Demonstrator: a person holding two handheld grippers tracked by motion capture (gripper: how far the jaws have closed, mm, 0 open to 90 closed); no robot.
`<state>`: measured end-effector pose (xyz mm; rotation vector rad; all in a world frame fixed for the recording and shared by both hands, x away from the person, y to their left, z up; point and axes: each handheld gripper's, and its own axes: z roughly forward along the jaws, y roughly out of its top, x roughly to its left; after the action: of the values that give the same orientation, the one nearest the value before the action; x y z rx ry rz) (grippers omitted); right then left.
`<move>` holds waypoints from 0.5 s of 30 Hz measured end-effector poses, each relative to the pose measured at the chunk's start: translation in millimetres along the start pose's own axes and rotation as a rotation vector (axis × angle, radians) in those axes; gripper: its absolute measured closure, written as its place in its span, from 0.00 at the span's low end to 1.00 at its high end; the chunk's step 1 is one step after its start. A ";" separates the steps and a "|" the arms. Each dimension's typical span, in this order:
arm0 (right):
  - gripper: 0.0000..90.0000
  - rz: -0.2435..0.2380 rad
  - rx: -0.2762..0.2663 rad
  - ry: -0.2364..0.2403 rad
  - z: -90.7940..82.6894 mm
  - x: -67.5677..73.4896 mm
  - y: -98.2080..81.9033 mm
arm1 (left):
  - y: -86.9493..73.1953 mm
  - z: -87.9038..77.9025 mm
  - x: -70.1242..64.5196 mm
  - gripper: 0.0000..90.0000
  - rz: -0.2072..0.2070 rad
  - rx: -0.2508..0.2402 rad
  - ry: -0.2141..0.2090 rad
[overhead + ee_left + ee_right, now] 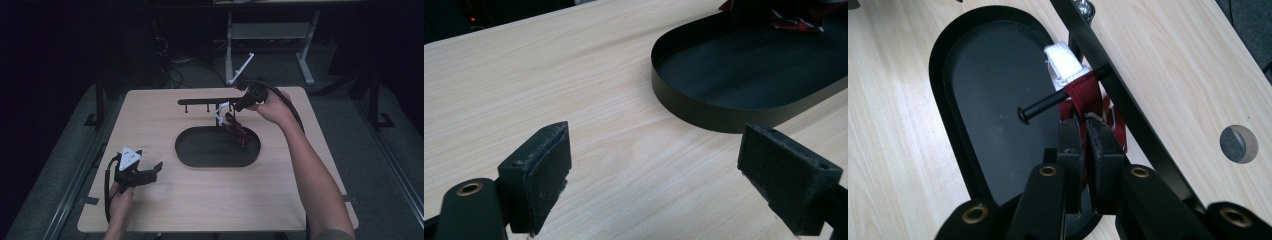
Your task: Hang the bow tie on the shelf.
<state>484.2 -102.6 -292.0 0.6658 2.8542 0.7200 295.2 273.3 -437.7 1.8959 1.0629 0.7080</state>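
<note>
the right claw (1084,131) is pinched onto a dark red strap (1083,95) with a white tag end (1062,62), and the strap's loop sits over one of the black pegs (1045,105) that stick out from the long black peg rail (210,101) at the far side of the bench (165,200); below it lies the black oval tray (200,155), and in the high view the rest of the red strap (237,134) trails down into the tray's right end. the risk, as i judge it, is that the loop sits only partway along the peg, nearer the rail than the flared tip, so a pull toward the tip or an early letting go could slide it off and drop the strap back into the tray; a tug sideways could also shift or tip the light rail, and the claw's tips stand very close to the peg, so they might knock it. the strap's long axis runs from the white tag at the peg down and toward the person, hanging tag-up, while the peg points out over the tray, crosswise to the rail. the left claw (150,172) rests wide open and empty near the bench's left front, its pads (544,175) apart over bare wood just short of the tray's rim (704,107).
</note>
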 end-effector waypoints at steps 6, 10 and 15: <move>0.93 -0.001 -0.009 0.016 0.9 1.5 -4.5 | 0.1 -0.1 -0.2 0.15 0.000 0.005 0.000; 0.93 -0.006 -0.017 0.020 0.0 3.0 -7.3 | 0.1 0.0 -0.2 0.15 0.001 0.006 0.001; 0.92 -0.003 -0.025 0.026 -1.8 5.8 -11.4 | 0.4 -0.1 -0.7 0.15 -0.002 0.006 -0.002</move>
<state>474.3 -109.7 -295.9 0.6532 2.8641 0.7674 294.9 272.7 -437.3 1.8999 1.0663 0.7032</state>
